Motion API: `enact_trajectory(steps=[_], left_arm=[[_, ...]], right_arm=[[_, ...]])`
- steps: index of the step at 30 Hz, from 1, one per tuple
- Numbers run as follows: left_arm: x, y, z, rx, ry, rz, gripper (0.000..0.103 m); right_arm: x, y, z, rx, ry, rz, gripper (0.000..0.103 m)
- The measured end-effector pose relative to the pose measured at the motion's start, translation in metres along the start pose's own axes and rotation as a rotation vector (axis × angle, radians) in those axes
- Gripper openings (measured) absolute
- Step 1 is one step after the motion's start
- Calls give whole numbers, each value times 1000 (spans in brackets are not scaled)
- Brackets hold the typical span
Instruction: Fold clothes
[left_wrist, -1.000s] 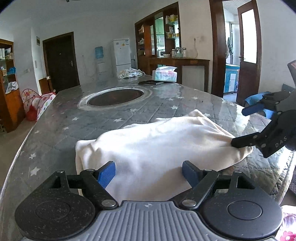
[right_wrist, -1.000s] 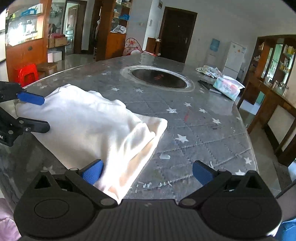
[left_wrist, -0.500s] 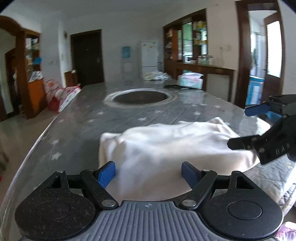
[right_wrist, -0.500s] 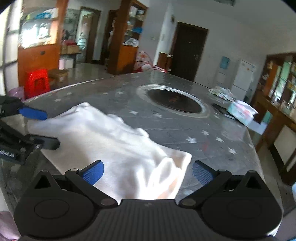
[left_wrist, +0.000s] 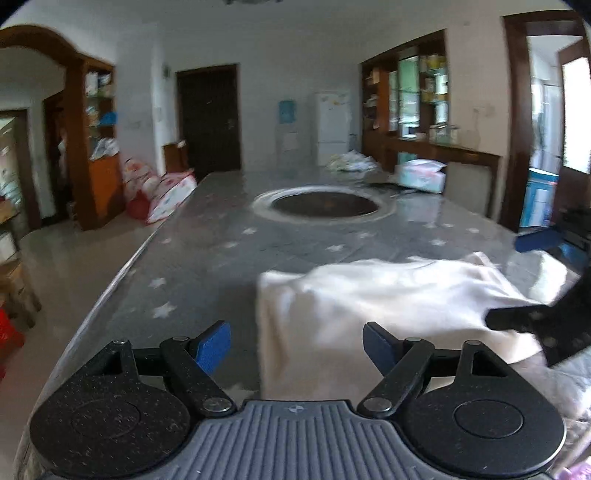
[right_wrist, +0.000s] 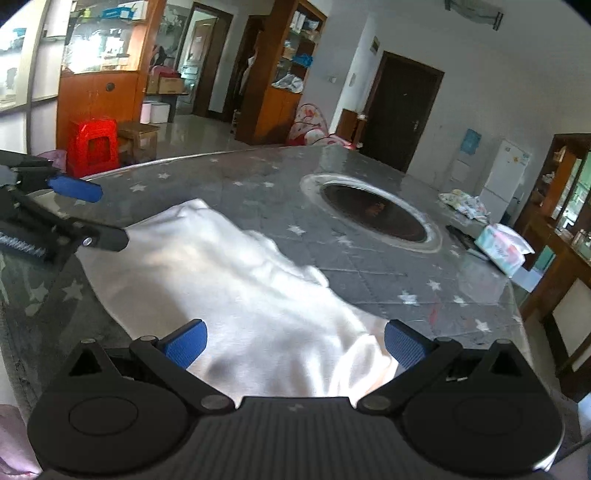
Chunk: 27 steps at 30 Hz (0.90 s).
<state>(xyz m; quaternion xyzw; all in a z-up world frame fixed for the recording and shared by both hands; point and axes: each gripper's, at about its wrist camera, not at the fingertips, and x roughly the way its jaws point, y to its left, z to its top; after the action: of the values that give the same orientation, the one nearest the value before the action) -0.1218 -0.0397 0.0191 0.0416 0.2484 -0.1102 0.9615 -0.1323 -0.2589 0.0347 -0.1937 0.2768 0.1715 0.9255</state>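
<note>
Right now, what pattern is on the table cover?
Grey quilted table cover with white stars, clearest in the right wrist view.

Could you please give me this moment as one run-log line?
task: fold clothes | left gripper: open | right gripper: open | white garment: bunched on table, unheld

The left gripper (left_wrist: 297, 347), a black two-finger tool with blue rubber pads, fills the bottom of the left wrist view. Its jaws stand wide apart and its pads press on nothing. In the right wrist view it enters from the left edge, one finger in the upper left and one lower, also apart.

The right gripper (right_wrist: 293, 343), of the same black and blue make, fills the bottom of the right wrist view, its jaws spread wide too. In the left wrist view it comes in from the right edge, fingers apart.
</note>
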Motion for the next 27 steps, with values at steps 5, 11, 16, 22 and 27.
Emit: enact_trajectory(steps=[5,11,16,22,27], left_arm=[[4,17,-10,-41,37,24,82],[5,17,11,-41,-3,-1,81],[30,5,26,-9,6,-18,81],[57,8,22,-13,72,-12,82],[57,13,26,-33,82,-10,82]], right_arm=[[7,5,-4,-13,38,15,103],[7,-4,12,-16,7,3,103],[21,-4,15,-4,16,-3,103],[33,-6,7,2,60,6,103],[33,-20,11,23,46,-15,103]])
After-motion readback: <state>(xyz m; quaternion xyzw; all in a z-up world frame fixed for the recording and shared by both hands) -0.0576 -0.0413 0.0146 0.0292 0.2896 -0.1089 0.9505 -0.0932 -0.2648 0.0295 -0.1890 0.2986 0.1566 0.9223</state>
